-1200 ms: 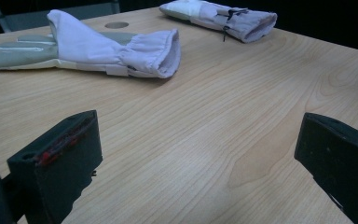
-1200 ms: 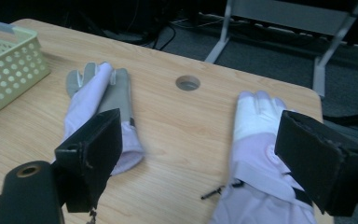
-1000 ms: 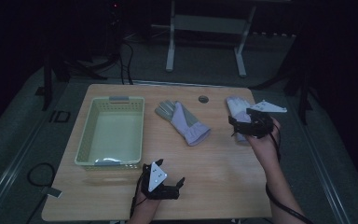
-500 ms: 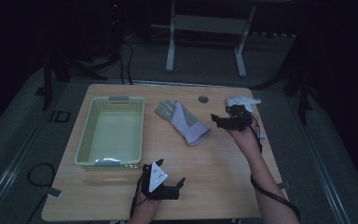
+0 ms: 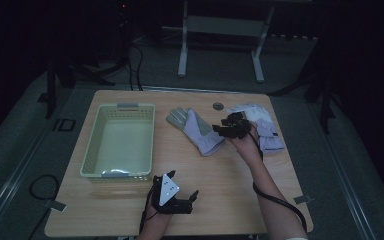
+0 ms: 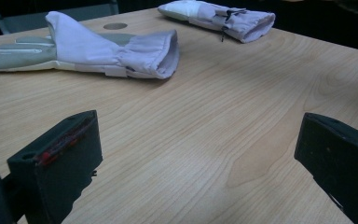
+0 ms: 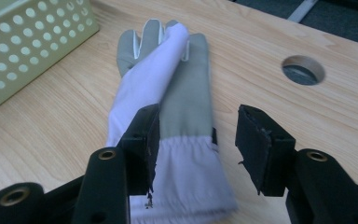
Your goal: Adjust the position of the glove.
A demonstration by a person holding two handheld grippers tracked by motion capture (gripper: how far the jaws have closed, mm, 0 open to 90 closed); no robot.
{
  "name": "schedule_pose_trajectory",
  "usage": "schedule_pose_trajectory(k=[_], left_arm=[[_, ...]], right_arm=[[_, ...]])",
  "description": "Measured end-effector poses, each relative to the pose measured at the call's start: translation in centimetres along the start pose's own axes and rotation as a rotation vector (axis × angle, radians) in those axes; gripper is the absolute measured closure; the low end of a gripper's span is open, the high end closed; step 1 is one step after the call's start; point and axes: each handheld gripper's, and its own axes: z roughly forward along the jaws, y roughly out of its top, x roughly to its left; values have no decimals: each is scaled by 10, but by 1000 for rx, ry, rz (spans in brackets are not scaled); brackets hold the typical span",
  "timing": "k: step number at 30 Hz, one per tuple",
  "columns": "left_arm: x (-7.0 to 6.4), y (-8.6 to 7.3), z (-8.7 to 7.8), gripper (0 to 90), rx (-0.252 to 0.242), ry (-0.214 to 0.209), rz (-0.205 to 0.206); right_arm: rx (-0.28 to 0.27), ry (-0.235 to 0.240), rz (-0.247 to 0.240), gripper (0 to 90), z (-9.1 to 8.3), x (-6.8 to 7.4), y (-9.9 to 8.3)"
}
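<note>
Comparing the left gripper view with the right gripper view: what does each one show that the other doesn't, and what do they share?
Left gripper view alone: the second glove, lying folded at the table's far side, beyond its open jaws.

Right gripper view alone: a corner of the green perforated basket, with the right gripper open just above the near glove's cuff.

Both: the grey-and-lilac near glove lying flat, the round hole in the tabletop, and the wooden table.

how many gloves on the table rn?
2. One glove lies mid-table, right of the basket, with the right claw open over its cuff. The second glove lies near the far right edge. None seem hidden.
</note>
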Motion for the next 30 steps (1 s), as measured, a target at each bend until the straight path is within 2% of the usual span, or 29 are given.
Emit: schedule_pose_trajectory(k=[4, 5, 8, 18, 19, 20, 21, 22, 25, 27, 30], left_arm=[[0, 0, 0, 7, 1, -3, -5], [0, 0, 0, 7, 1, -2, -5], [0, 0, 0, 7, -1, -3, -4], [0, 0, 0, 7, 0, -3, -4], [0, 0, 0, 7, 0, -3, -3], [0, 0, 0, 7, 0, -4, -2], [0, 0, 0, 7, 0, -4, -2], [0, 0, 0, 7, 0, -4, -3], [0, 0, 0, 7, 0, -5, -1], [0, 0, 0, 7, 0, -6, 0], [0, 0, 0, 7, 1, -5, 1]], right_arm=[[20, 7, -44, 506, 18, 7, 8], [20, 7, -44, 506, 18, 7, 8], [41, 1, -47, 516, 33, 8, 11], [96, 0, -41, 520, 60, 6, 9], [106, -22, -38, 521, 63, 6, 8], [105, 8, -9, 509, 67, 4, 6], [105, 8, -9, 509, 67, 4, 6], [126, -22, -38, 508, 72, 7, 5], [159, -24, -75, 496, 80, 9, 3], [161, -17, -65, 495, 81, 10, 3], [174, -7, -83, 503, 87, 10, 0]])
